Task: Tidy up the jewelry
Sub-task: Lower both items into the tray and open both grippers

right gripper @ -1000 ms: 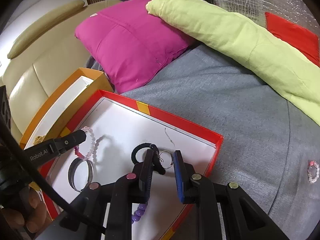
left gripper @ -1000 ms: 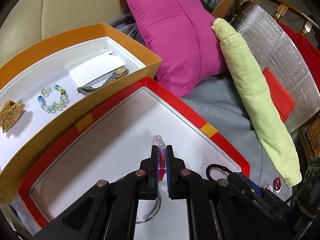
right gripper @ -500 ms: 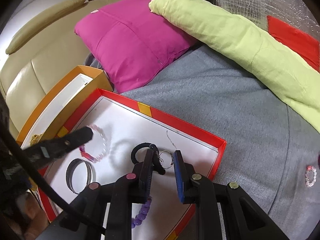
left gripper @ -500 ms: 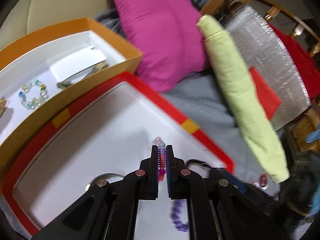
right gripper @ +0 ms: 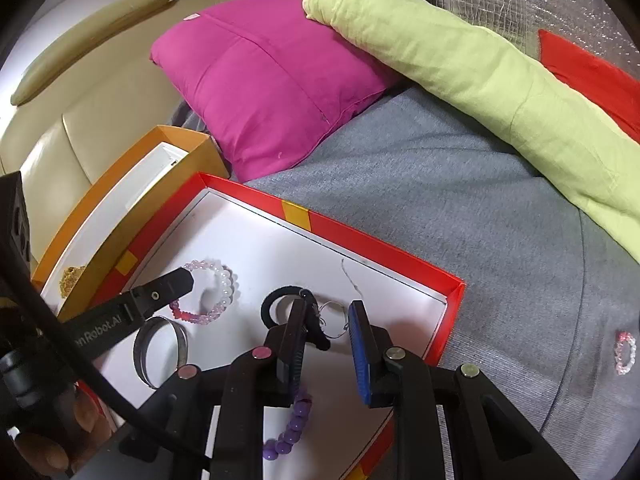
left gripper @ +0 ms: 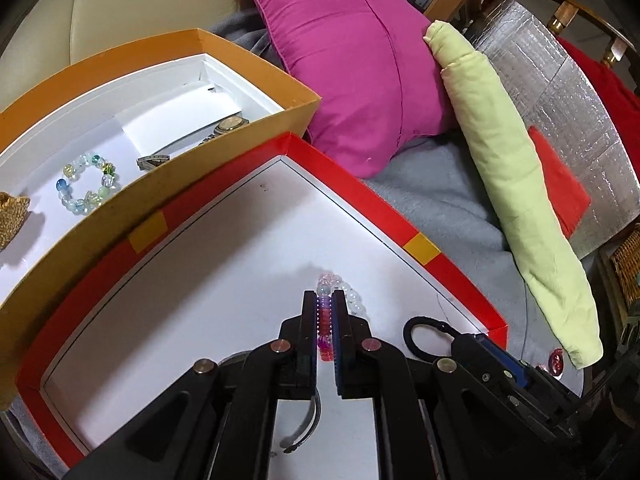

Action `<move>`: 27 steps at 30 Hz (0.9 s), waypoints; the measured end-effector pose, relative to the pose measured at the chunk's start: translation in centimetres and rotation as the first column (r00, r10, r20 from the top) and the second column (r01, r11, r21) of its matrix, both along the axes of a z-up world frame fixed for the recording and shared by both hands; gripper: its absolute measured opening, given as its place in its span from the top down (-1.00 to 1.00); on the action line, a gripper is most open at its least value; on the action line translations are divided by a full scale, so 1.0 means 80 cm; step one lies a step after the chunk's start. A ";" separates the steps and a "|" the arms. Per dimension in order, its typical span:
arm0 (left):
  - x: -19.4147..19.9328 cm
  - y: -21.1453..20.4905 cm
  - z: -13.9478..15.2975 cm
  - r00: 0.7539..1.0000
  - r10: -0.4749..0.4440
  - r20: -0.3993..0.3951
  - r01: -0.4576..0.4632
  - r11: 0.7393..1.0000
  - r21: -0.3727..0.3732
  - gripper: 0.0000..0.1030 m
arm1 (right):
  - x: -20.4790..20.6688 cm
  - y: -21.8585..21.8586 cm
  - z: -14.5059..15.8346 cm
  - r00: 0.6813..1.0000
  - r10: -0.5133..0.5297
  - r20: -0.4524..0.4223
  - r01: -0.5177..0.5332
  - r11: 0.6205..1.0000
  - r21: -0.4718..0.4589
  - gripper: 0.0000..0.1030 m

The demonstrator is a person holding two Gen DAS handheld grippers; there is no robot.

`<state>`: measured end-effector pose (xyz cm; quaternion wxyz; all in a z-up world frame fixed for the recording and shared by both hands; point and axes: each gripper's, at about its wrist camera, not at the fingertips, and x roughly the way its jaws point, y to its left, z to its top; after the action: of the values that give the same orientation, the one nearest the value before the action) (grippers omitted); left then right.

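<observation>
Red tray (right gripper: 384, 258): black hair tie (right gripper: 276, 300), purple beads (right gripper: 294, 426). Left gripper (left gripper: 324, 300) pinched round pink bead bracelet (right gripper: 216, 292). Right gripper (right gripper: 326, 312) a bit apart, empty.

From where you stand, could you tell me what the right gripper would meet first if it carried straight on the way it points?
Probably the thin silver ring lying between the right gripper fingers on the red tray floor, beside the black hair tie; depth is hard to judge.

Cream leather sofa (right gripper: 80, 120), magenta cushion (right gripper: 264, 80), lime bolster (right gripper: 500, 80), grey blanket (right gripper: 460, 200), silver foil sheet (left gripper: 560, 112).
</observation>
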<state>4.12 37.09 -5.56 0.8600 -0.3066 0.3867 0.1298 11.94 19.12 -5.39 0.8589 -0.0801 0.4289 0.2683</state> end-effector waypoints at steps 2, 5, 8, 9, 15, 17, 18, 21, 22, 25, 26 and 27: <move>-0.001 0.000 0.002 1.000 0.007 0.004 -0.007 1.000 0.013 0.87 | 0.000 0.002 0.000 1.000 0.003 0.000 -0.003 1.000 -0.002 0.53; 0.000 0.000 0.000 1.000 0.013 -0.004 -0.013 1.000 0.019 0.87 | 0.000 0.004 -0.001 1.000 0.004 0.002 -0.004 1.000 -0.007 0.53; -0.001 -0.001 0.001 0.999 0.037 -0.020 -0.036 0.998 0.056 0.87 | 0.001 0.005 -0.001 1.000 -0.002 0.003 0.002 1.000 -0.010 0.26; -0.002 0.000 0.001 0.999 0.043 -0.018 -0.042 0.997 0.057 0.86 | 0.002 0.005 0.000 1.000 -0.005 0.005 0.005 1.000 -0.006 -0.10; -0.011 0.008 0.006 0.997 0.082 -0.002 -0.082 0.995 0.055 0.79 | -0.004 -0.004 0.013 0.999 -0.014 0.037 0.013 1.000 0.027 -0.36; -0.015 0.009 0.011 0.995 0.101 0.008 -0.102 0.993 0.057 0.51 | -0.007 -0.010 0.016 0.999 -0.023 0.044 0.021 0.999 0.031 -0.36; -0.016 0.009 0.014 0.993 0.114 0.015 -0.114 0.992 0.060 0.28 | -0.009 -0.014 0.019 0.998 -0.027 0.049 0.025 0.999 0.035 -0.36; -0.026 0.007 0.028 0.987 0.148 0.064 -0.152 0.986 0.064 -0.09 | -0.018 -0.027 0.026 0.998 -0.038 0.058 0.035 0.998 0.049 -0.38; -0.028 0.005 0.033 0.985 0.152 0.079 -0.157 0.985 0.066 -0.13 | -0.022 -0.034 0.029 0.997 -0.047 0.060 0.043 0.997 0.060 -0.46; -0.031 -0.004 0.043 0.983 0.149 0.103 -0.157 0.985 0.070 -0.15 | -0.033 -0.058 0.038 0.995 -0.075 0.068 0.069 0.993 0.094 -0.64; -0.031 -0.007 0.045 0.983 0.145 0.108 -0.153 0.986 0.071 -0.15 | -0.039 -0.071 0.041 0.993 -0.091 0.072 0.083 0.991 0.102 -0.67; -0.030 -0.013 0.047 0.984 0.137 0.113 -0.146 0.986 0.075 -0.16 | -0.043 -0.080 0.043 0.992 -0.101 0.072 0.093 0.990 0.104 -0.71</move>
<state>1.74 36.07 -1.78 0.8802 -0.3040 0.3113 0.1897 8.52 12.69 -1.98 0.8898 -0.0262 0.3846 0.2440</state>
